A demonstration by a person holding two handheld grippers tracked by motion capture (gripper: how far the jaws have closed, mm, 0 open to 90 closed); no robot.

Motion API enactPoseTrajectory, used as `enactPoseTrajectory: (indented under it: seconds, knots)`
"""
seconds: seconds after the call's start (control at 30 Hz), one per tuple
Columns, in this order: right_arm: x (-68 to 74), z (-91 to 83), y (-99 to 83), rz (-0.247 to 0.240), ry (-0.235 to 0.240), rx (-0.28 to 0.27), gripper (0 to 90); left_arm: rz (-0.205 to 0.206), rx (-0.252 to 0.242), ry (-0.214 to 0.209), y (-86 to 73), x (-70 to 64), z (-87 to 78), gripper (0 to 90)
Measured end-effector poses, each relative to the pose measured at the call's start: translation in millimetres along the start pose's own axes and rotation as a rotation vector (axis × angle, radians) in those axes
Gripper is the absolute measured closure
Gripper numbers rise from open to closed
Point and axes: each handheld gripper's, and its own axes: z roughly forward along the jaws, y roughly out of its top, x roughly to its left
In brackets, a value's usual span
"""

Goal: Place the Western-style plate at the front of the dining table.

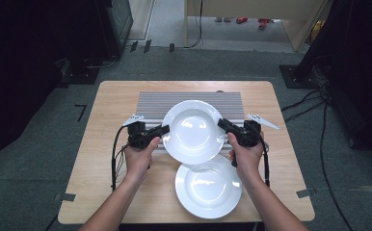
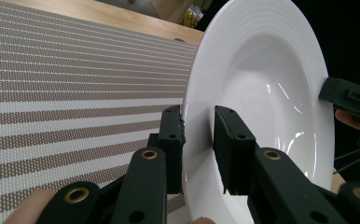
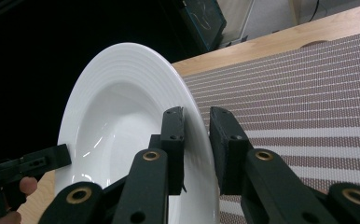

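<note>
- High view: a white, round, deep-welled ceramic plate (image 1: 193, 131) is held above a striped grey-and-white woven placemat (image 1: 150, 102) on the light wooden table (image 1: 107, 144). The left gripper (image 1: 164, 130) and the right gripper (image 1: 221, 124) bear on opposite edges of its rim. A second white round ceramic plate (image 1: 208, 186) lies flat on the table just below, and the held plate overlaps its far edge. Risk: a slip at either side would likely drop the upper plate onto the lower one, chipping both.
- Left gripper view: the left gripper (image 2: 198, 135) straddles the rim, one jaw above and one beneath. The underside jaw touches; a small gap shows at the other, so clamping looks incomplete. Risk: glazed ceramic offers little friction, and the plate may pivot.
- Right gripper view: the right gripper (image 3: 197, 137) straddles the opposite rim with its jaws close against it; full contact cannot be confirmed. Risk: unequal lift between hands would tilt the plate and slide it free.
</note>
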Motion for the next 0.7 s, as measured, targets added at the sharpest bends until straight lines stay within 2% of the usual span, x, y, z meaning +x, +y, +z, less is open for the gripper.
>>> enactPoseTrajectory:
  seconds: [0.1, 0.23, 0.53, 0.7]
  knots:
    - [-1.6, 6.0, 4.2, 0.01, -0.001, 0.002, 77.5, -0.007, -0.002, 0.007, 3.3, 2.9, 3.8, 74.4]
    - [-1.8, 11.9, 8.1, -0.013, 0.0, 0.002, 77.5, -0.01, -0.005, 0.009, 7.1, 7.2, 7.0, 74.2]
    - [-15.7, 37.4, 15.8, 0.052, 0.012, 0.033, 77.5, -0.037, 0.005, 0.028, 14.6, 21.0, 21.1, 74.7]
    - [-22.9, 48.8, 16.1, 0.065, 0.005, 0.048, 77.5, -0.057, 0.017, 0.035, 15.3, 28.5, 30.3, 74.7]
